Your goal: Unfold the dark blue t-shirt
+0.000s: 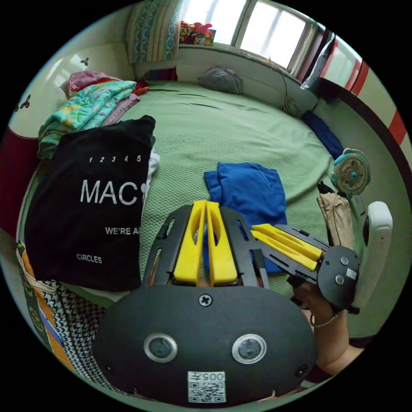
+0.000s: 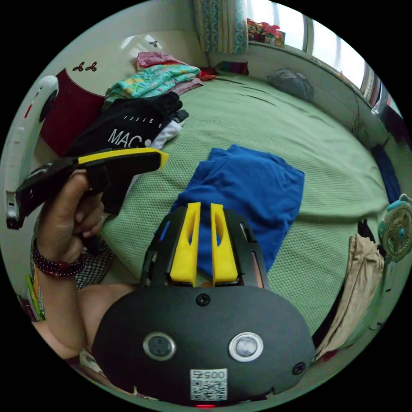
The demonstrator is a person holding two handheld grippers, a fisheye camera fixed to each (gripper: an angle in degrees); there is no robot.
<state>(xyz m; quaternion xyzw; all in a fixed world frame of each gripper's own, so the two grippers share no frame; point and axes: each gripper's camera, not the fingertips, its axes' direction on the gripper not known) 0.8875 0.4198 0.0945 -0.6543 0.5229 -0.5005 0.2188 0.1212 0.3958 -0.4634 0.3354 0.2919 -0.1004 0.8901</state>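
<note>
The blue t-shirt [image 1: 253, 189] [image 2: 253, 184] lies folded, a little rumpled, on the green bed cover [image 1: 214, 124] [image 2: 300, 128]. In the left gripper view my left gripper [image 1: 206, 205] hovers over the shirt's near edge, its yellow jaws shut and empty. The right gripper [image 1: 253, 230] comes in from the right in a hand, its jaws together above the shirt's near right corner. In the right gripper view my right gripper [image 2: 205, 207] hangs over the shirt's near end with a thin gap between the jaws and nothing in them. The left gripper [image 2: 162, 158] is held up at the left, away from the shirt.
A pile topped by a black printed t-shirt [image 1: 94, 193] [image 2: 124, 128] sits on the bed's left side, with colourful folded bedding [image 1: 86, 107] behind it. A small fan [image 1: 352, 171] [image 2: 397, 231] and a beige garment [image 1: 339, 214] are off the bed's right edge. A grey cushion [image 1: 221, 79] lies at the far end.
</note>
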